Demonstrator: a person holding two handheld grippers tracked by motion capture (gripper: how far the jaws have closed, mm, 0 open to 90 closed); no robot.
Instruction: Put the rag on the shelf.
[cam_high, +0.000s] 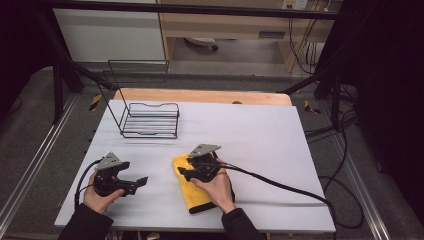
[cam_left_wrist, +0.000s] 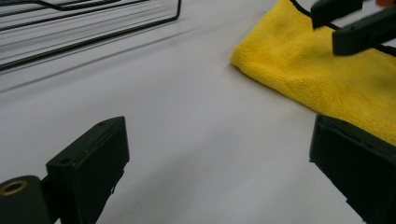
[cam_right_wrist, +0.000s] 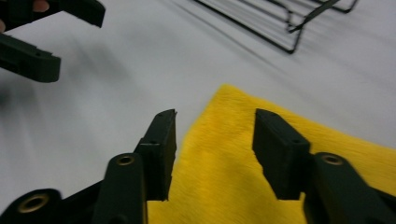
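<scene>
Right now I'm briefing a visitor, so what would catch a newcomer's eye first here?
The bright yellow cloth on the white table, near the front edge, stands out most. The right gripper hovers over it with its jaws open. A black wire rack sits toward the back left.

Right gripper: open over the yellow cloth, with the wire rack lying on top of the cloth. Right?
Not quite. The wire rack stands on the table apart from the yellow cloth, as the high view shows. The right gripper is open over the cloth.
</scene>
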